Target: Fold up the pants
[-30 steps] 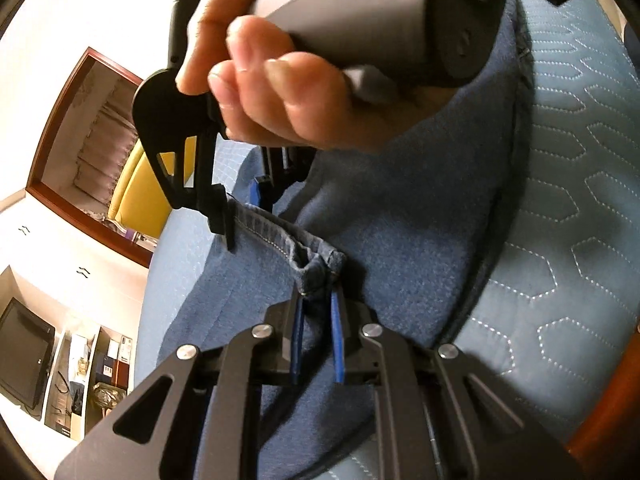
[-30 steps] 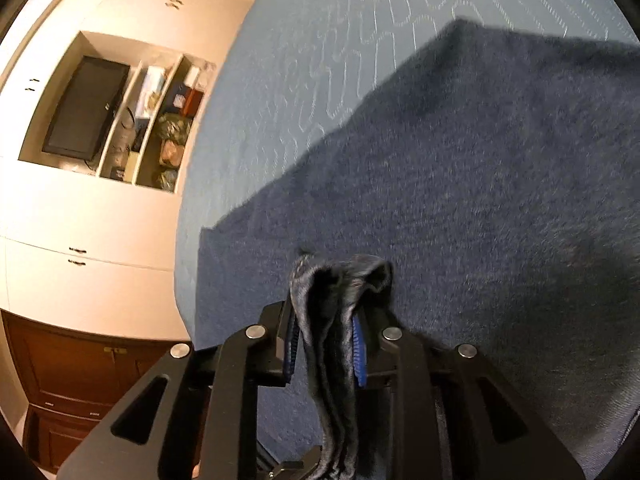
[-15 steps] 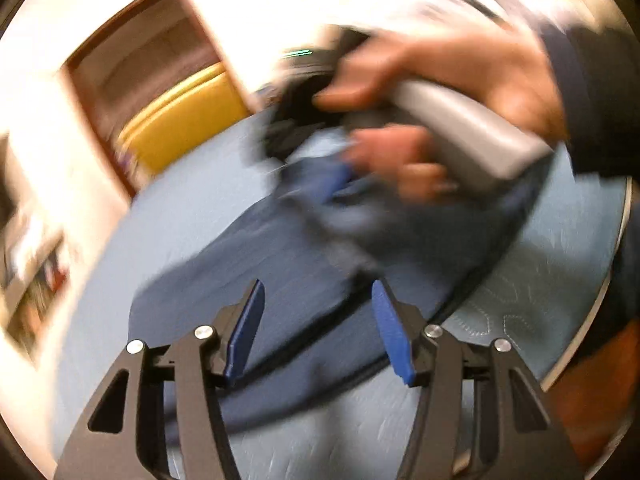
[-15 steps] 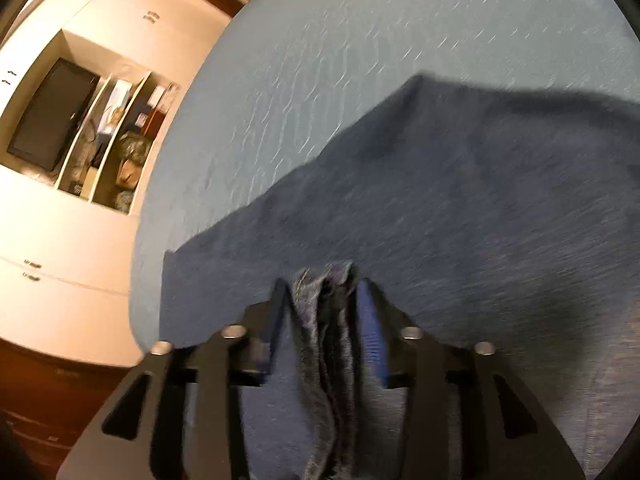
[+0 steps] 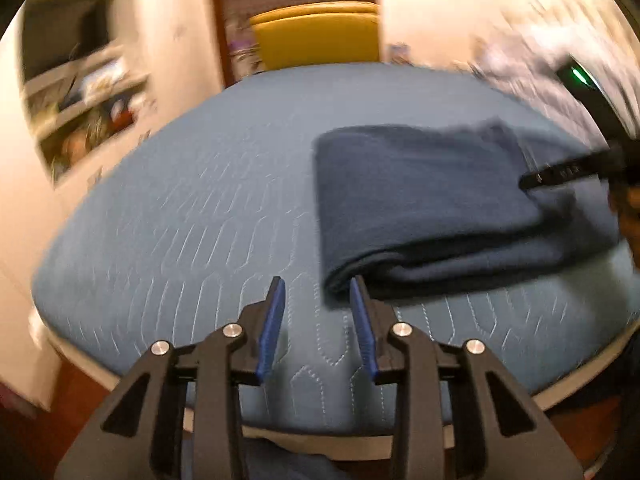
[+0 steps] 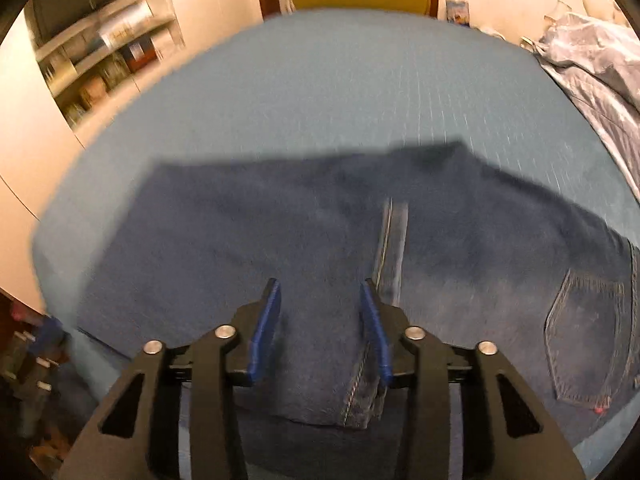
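Dark blue denim pants [image 5: 420,208] lie folded on the blue quilted table cover [image 5: 180,220], with the fold edge nearest my left gripper [image 5: 318,300]. That gripper hovers just left of the fold, its jaws closing with nothing between them. A black finger of the other gripper [image 5: 560,172] reaches over the pants from the right. In the right wrist view my right gripper [image 6: 320,304] hangs above the pants [image 6: 240,240]. Its jaws are closing and its pads are clear of the cloth. A leg hem [image 6: 360,404] lies below it and a back pocket [image 6: 588,328] to the right.
A yellow chair [image 5: 316,40] stands behind the far side of the table. Open shelves [image 5: 80,100] with clutter fill the wall at left. A pale blue garment [image 6: 592,48] lies heaped at the far right. The table's near rim [image 5: 580,384] curves close below the grippers.
Both grippers have let go of the denim they pinched and drawn back. The left one swung away to the left of the pants. The pants now lie folded flat.
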